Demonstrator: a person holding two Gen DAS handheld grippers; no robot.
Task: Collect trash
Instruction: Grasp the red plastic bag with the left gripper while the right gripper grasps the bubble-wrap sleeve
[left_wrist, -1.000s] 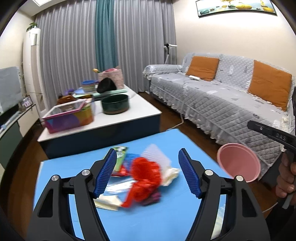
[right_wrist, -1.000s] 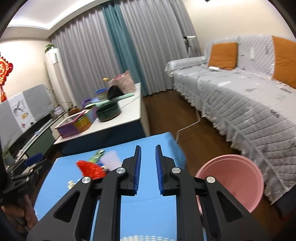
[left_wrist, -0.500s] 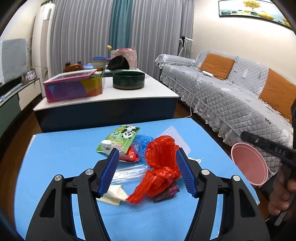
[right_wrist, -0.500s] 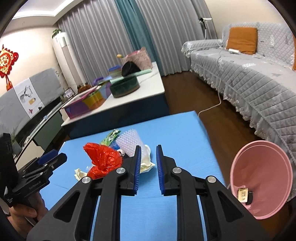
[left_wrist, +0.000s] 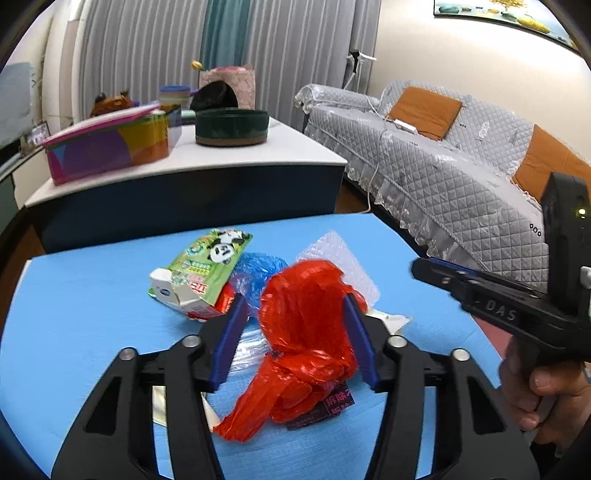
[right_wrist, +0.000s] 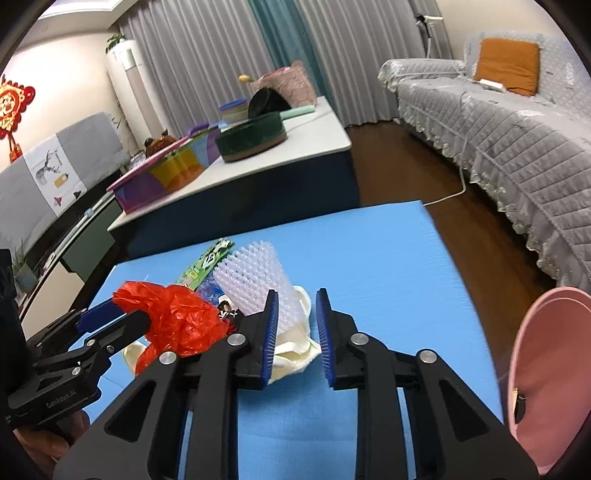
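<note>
A heap of trash lies on the blue table (left_wrist: 74, 295): a red plastic bag (left_wrist: 306, 332), a green panda carton (left_wrist: 207, 269), blue plastic (left_wrist: 258, 269), bubble wrap (right_wrist: 255, 273) and crumpled cream paper (right_wrist: 295, 350). My left gripper (left_wrist: 295, 299) straddles the red bag (right_wrist: 177, 317) and its jaws are closing. The right pad touches the bag and a small gap shows at the left pad. My right gripper (right_wrist: 295, 295) hovers low over the cream paper beside the bubble wrap. Its jaws are opening and grip nothing. It enters the left wrist view as the right gripper (left_wrist: 419, 264) from the right.
A pink bin (right_wrist: 546, 369) stands off the table's right edge with a small item inside. Behind is a low white table (left_wrist: 295, 155) with a dark green bowl (left_wrist: 231, 127) and a colourful box (left_wrist: 110, 147). A grey sofa (left_wrist: 461, 177) runs along the right.
Both grippers dropped toward the trash heap. The left jaws narrowed around the red bag. The right jaws parted from nearly shut and moved left, away from the pink bin.
</note>
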